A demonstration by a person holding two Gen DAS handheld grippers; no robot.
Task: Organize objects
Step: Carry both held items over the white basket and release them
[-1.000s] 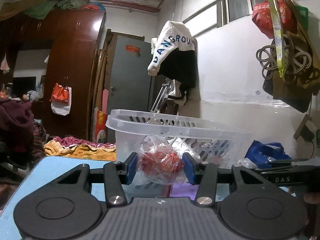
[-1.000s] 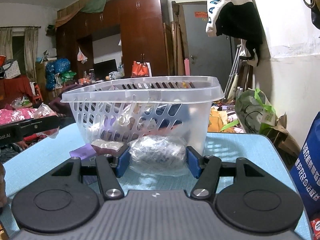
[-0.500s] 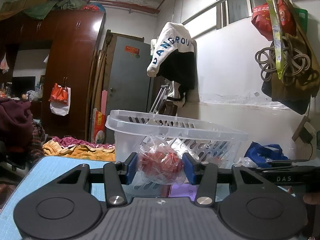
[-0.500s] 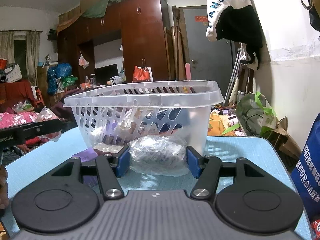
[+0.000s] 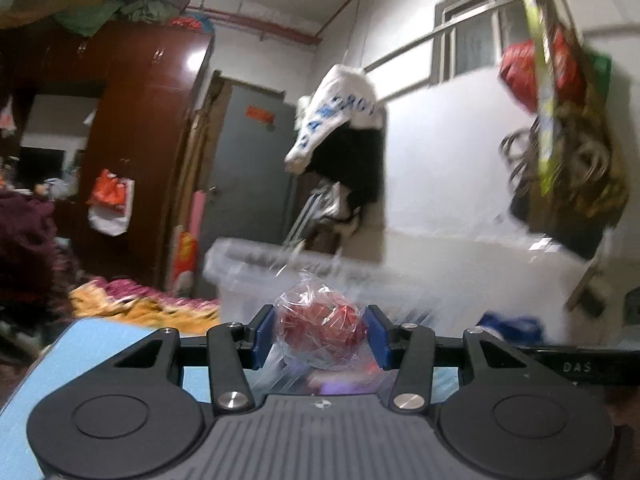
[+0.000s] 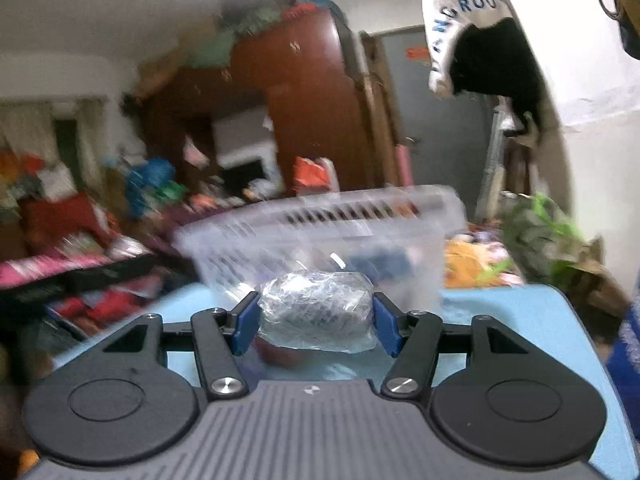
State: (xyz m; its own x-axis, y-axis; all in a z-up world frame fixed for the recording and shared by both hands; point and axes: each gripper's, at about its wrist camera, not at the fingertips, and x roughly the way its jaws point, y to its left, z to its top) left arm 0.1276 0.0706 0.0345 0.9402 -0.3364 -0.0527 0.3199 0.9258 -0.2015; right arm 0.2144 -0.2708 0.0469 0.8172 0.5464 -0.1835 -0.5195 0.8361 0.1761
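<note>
My left gripper [image 5: 320,336] is shut on a clear bag of red items [image 5: 322,328], held above the blue table [image 5: 80,352]. Beyond it stands a clear plastic basket [image 5: 240,272]. My right gripper [image 6: 316,320] is shut on a clear bag of white items [image 6: 316,316], held above the table [image 6: 500,320]. The same basket [image 6: 320,240] stands just behind it, with several items inside, blurred. The other gripper's black bar [image 6: 80,280] shows at the left of the right wrist view.
A white wall [image 5: 440,200] with hanging bags and a cable coil [image 5: 560,152] is on the right. A green bag [image 6: 540,236] lies beyond the table's far right edge. A blue bag [image 6: 628,360] is at the right. A wardrobe [image 5: 140,140] and a door [image 5: 248,180] stand behind.
Both grippers have risen and tilted with their bags; both views are now motion-blurred. The basket sits lower and farther in both views.
</note>
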